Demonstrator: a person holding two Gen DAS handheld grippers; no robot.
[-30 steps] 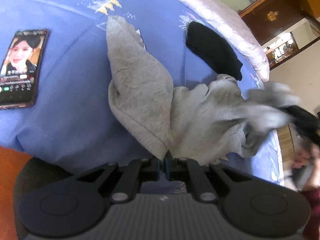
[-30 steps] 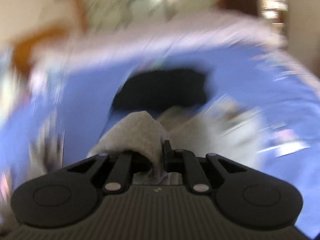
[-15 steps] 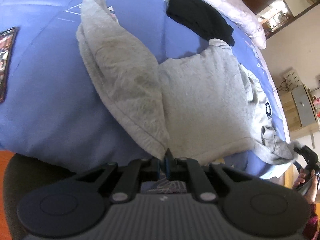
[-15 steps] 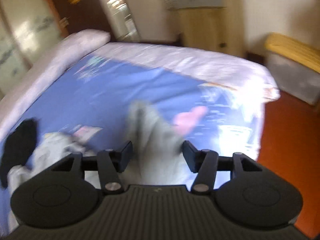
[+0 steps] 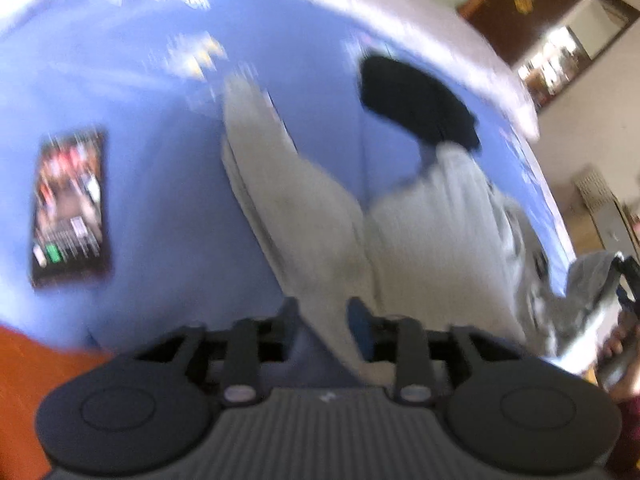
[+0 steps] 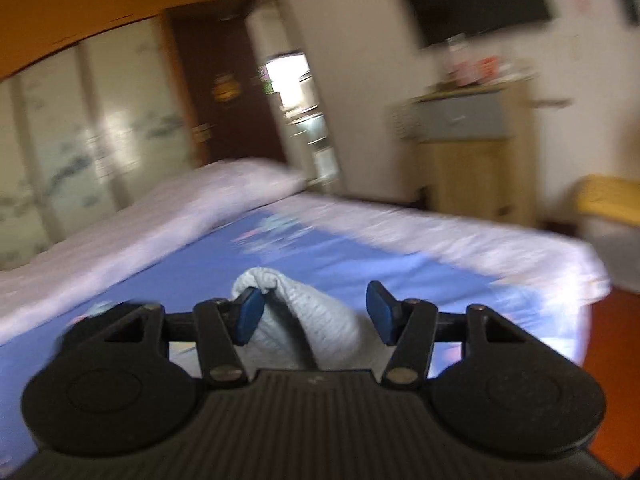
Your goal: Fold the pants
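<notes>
Grey pants [image 5: 420, 240] lie spread on the blue bed sheet [image 5: 160, 160], one leg running up toward the far side. My left gripper [image 5: 324, 316] hangs at the near edge with its jaws opening; the pants' near fold sits loosely between the fingers. The picture is blurred. At the right edge, my right gripper [image 5: 622, 270] is beside the bunched waist end [image 5: 588, 272]. In the right wrist view my right gripper [image 6: 316, 312] stands open, with a hump of grey fabric [image 6: 304, 320] between its fingers, leaning on the left pad [image 6: 250, 314].
A black garment [image 5: 416, 108] lies beyond the pants. A phone [image 5: 72, 208] with a lit screen lies on the sheet at the left. A person's hand [image 5: 616, 344] shows at the right edge. A wooden cabinet [image 6: 472, 160] and a yellow box [image 6: 608, 200] stand past the bed.
My left gripper was shut on the pants' fold and its jaws have now parted; it has lifted. My right gripper let go of the grey fabric, opened wide and swung toward the bed's corner.
</notes>
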